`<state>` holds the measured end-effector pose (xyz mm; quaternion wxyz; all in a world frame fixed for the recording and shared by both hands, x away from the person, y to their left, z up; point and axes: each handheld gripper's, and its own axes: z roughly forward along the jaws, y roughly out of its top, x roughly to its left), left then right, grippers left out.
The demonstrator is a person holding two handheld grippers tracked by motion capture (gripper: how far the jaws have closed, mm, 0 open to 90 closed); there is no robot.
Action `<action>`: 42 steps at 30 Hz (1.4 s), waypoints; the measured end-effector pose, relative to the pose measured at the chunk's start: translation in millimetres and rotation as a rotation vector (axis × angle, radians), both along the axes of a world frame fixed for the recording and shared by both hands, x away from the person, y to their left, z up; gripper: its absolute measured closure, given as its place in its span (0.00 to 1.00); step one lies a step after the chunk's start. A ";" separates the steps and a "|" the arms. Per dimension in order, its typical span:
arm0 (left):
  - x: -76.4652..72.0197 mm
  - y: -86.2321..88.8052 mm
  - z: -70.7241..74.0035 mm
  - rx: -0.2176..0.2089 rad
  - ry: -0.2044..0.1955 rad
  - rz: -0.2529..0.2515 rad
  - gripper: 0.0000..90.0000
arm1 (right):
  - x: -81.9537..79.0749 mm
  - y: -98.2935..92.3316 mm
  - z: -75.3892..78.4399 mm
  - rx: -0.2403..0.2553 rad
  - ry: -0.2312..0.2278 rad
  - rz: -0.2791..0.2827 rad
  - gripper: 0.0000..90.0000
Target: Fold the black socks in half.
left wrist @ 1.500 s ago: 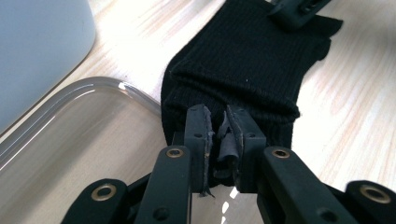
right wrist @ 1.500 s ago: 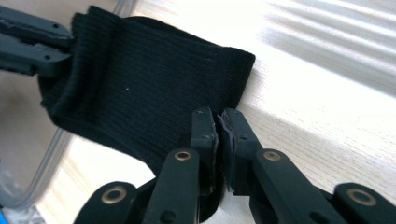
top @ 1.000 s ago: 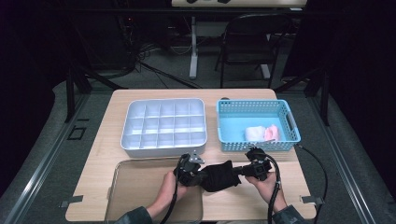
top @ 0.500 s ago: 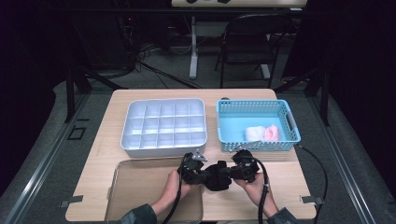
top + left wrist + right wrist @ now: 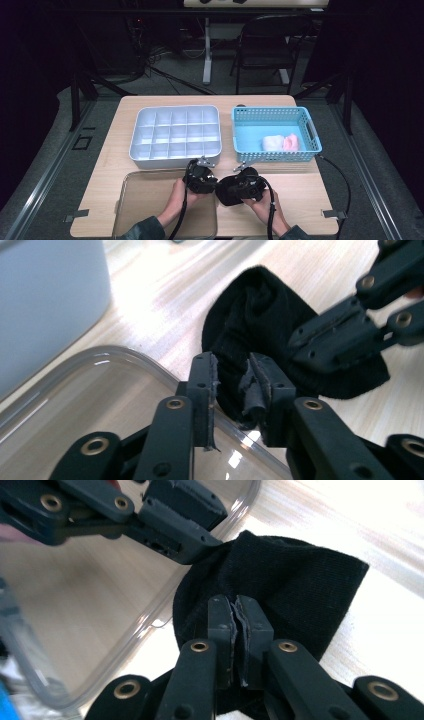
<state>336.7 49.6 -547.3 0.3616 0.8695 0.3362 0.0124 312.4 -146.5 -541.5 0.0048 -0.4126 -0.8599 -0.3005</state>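
Folding a black sock (image 5: pixel 231 189) on the table beside the clear tray (image 5: pixel 150 200): right gripper (image 5: pixel 235 611) pinches it tight. Left gripper (image 5: pixel 231 371), jaws just been opening w/ sock edge between them, should let go fully & re-grip the fold; keep right clamped.

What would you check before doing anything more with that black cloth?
1. Right gripper pinching the black cloth: ok, jaws shut on it.
2. Left gripper gripping: not ok, jaws have just been opening, cloth lies between them.
3. Cloth lying clear of the clear tray: not ok, one edge overlaps the rim.
4. Grey divided box compartments free: ok.
5. Blue basket free: not ok, pale items inside.
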 end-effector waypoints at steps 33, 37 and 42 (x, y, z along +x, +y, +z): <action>8.5 -28.9 -2.7 -0.008 0.002 -0.045 0.94 | -16.9 -15.0 19.0 0.055 -0.029 -0.003 0.77; 10.2 -27.1 -2.9 -0.005 0.006 -0.048 0.93 | -18.3 -17.3 11.9 0.024 -0.016 -0.009 0.79; 10.6 -25.8 -2.3 -0.004 0.007 -0.042 0.91 | -18.1 -7.3 0.0 -0.020 -0.008 0.014 0.78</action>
